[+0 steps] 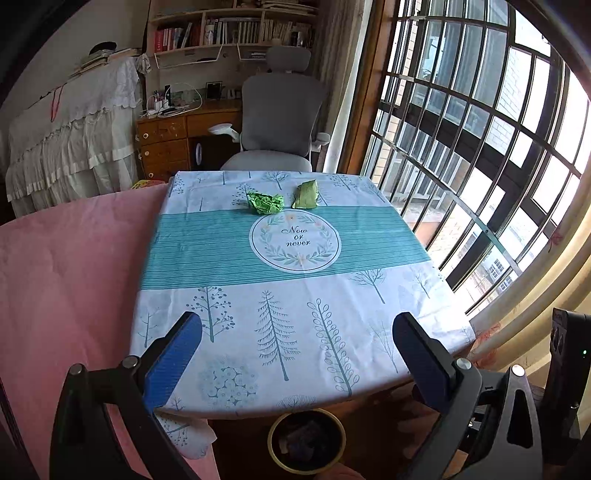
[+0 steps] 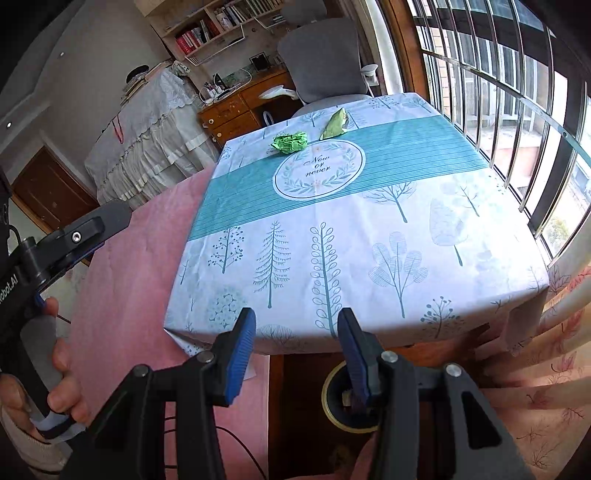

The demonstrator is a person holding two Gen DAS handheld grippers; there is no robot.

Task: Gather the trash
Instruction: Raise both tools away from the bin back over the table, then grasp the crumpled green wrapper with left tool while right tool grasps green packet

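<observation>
Remaining on far side of tablecloth: crumpled green paper wad & flat green wrapper, side by side, both uncollected; left gripper & right gripper spread, empty, w/ trash bin below near table edge, some waste inside.

We see the bin under the table only in part: in the right wrist view a blue finger covers its middle, and we cannot tell what the dark contents are. The office chair is hidden below its seat by the tablecloth. Book titles on the shelf are too small to read.
</observation>
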